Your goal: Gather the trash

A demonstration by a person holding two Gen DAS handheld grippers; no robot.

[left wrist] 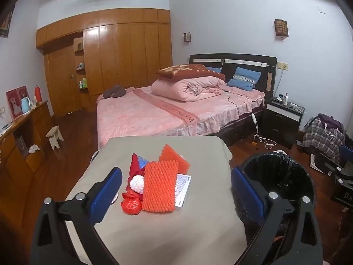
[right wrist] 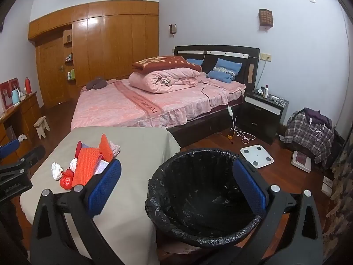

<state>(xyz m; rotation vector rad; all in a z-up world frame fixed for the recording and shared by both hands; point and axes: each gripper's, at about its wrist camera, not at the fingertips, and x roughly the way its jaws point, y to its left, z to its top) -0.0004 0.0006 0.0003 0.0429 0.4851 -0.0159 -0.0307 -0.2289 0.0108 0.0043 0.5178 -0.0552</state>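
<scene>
We see bin (right wrist: 205,198) bottom lost in black liner; left gripper (left wrist: 176,190), right gripper (right wrist: 176,185) tilted down, wide, empty.

Orange knobbly foam sleeves (left wrist: 159,188), red bag (left wrist: 131,205), white wad (left wrist: 137,184) on beige bench (left wrist: 165,231); black bin liner (right wrist: 205,198); pink bedspread (left wrist: 141,114); plaid cloth (right wrist: 308,137).

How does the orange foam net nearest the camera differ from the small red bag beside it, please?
The orange foam net is a flat, bumpy sheet; the red bag is a smooth, knotted bundle. The net is larger and overlaps a white box; the bag lies at its left edge. Both rest on the grey table.
</scene>
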